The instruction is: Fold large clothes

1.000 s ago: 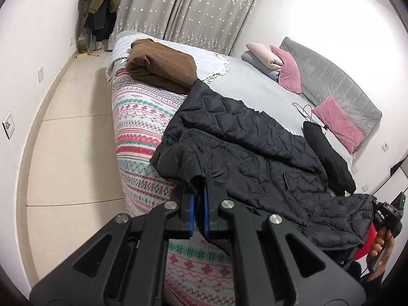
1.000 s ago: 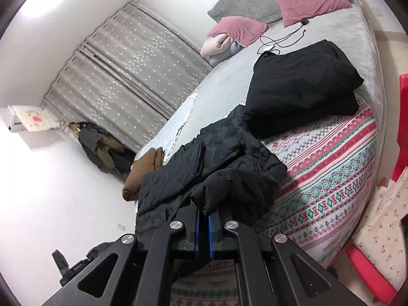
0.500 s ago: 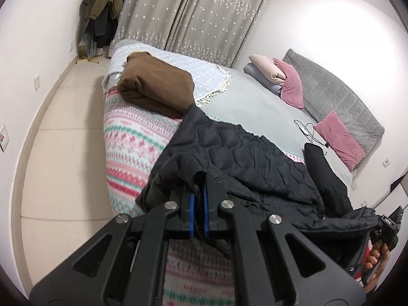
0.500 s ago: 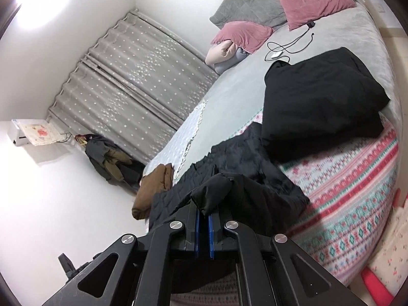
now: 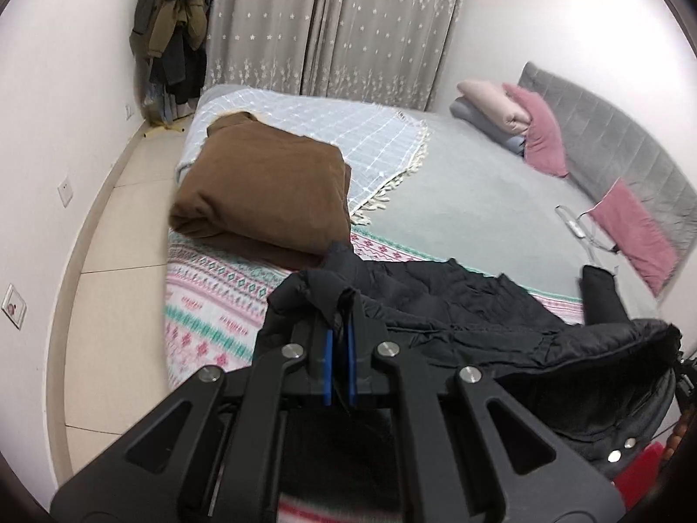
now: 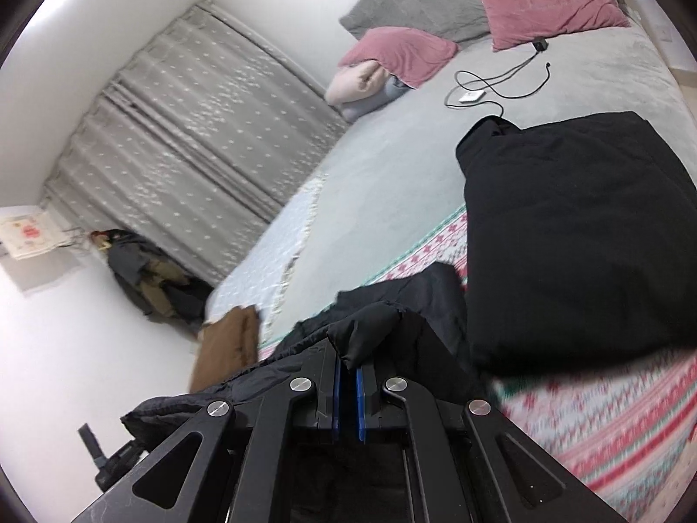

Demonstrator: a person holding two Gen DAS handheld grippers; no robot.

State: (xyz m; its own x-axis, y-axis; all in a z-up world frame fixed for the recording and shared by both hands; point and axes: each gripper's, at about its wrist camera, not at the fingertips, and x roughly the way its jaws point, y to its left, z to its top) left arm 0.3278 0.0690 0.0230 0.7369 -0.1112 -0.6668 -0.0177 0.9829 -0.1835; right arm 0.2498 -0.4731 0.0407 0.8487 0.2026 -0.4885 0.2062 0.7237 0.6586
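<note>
A black quilted jacket (image 5: 457, 305) hangs between my two grippers at the near edge of the bed, its far part still resting on the patterned blanket (image 5: 209, 300). My left gripper (image 5: 340, 340) is shut on one corner of the jacket. My right gripper (image 6: 347, 375) is shut on another corner of the jacket (image 6: 374, 327), which bunches above the blue pads. The right gripper also shows at the right edge of the left wrist view (image 5: 679, 361), under the jacket's end.
A folded brown garment (image 5: 265, 196) lies on the bed's left side. A folded black garment (image 6: 579, 235) lies on the right. Pink pillows (image 6: 549, 0), a charger cable (image 6: 492, 87), and a grey headboard (image 5: 618, 139) are farther back. Coats (image 5: 174, 26) hang by the curtain.
Both grippers have lifted and pulled the jacket toward the bed's near edge. Less of it lies spread on the blanket, and more of the bed shows behind it.
</note>
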